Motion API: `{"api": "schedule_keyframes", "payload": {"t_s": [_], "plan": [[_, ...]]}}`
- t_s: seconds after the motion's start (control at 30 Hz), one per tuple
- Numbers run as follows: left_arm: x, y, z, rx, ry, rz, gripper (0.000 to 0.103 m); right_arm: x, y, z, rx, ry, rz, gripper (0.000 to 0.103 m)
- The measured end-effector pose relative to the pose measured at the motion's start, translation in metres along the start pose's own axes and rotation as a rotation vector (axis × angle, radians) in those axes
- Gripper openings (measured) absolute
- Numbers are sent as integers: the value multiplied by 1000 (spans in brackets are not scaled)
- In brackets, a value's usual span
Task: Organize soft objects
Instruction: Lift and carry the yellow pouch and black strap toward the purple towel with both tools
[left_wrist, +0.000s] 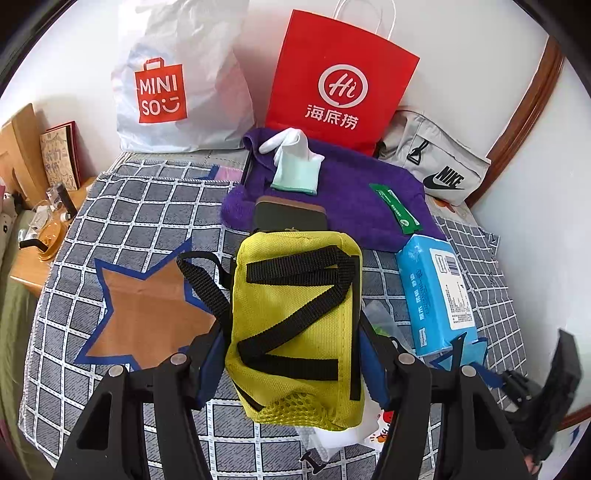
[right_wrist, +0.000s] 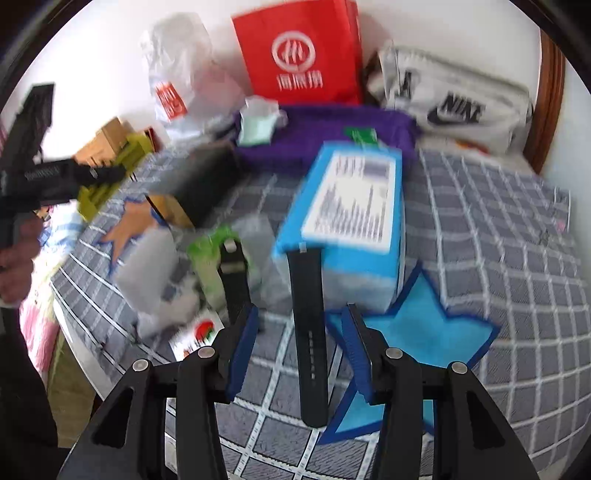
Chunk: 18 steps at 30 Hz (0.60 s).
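Yellow bag (left_wrist: 295, 325) sits squeezed between the left gripper (left_wrist: 291, 363) fingers, lifted over the checked desk (left_wrist: 147, 206) so it can be put away, while the right gripper (right_wrist: 299, 354) fingers stand apart around a black strap (right_wrist: 310, 332), holding nothing.

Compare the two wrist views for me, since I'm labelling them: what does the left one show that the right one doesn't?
Only the left view: the yellow bag clamped in the left hand-held gripper, plainly seen, and a brown star patch.
Only the right view: a black strap lying between the open pads of the right hand-held gripper, and a blue star patch.
Both: red bag, purple towel, blue tissue pack, Nike pouch.
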<state>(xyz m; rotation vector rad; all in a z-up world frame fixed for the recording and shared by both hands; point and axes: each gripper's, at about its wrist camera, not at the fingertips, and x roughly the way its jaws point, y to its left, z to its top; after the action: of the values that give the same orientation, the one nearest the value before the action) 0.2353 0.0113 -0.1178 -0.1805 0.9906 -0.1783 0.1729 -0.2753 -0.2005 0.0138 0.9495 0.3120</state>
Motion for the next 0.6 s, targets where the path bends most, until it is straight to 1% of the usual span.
{"api": "schedule_keyframes", "payload": {"t_s": [0.07,0.13,0.17,0.2,0.3,0.4,0.6], "plan": [[2,0,1,-2,3,-1,61,15,-2,-7,13,27,0,47],[2,1,1,-4,6,-1,61,29,-5,-10,29,54,-9,41],[2,1,1,-4,6,1,61,35,-6,-11,33,64,-13,21],[3,1,1,-3,7,2,61,39,-7,-12,36,70,-12,19],[2,3,1,-6,6,5,61,36,-5,-12,19,50,-14,19],[1,3,2,-8,-1,5,61,20,-2,-9,-2,22,-15,19],[3,2,11,-8,-12,-1,61,-19,5,14,-16,-76,22,19]]}}
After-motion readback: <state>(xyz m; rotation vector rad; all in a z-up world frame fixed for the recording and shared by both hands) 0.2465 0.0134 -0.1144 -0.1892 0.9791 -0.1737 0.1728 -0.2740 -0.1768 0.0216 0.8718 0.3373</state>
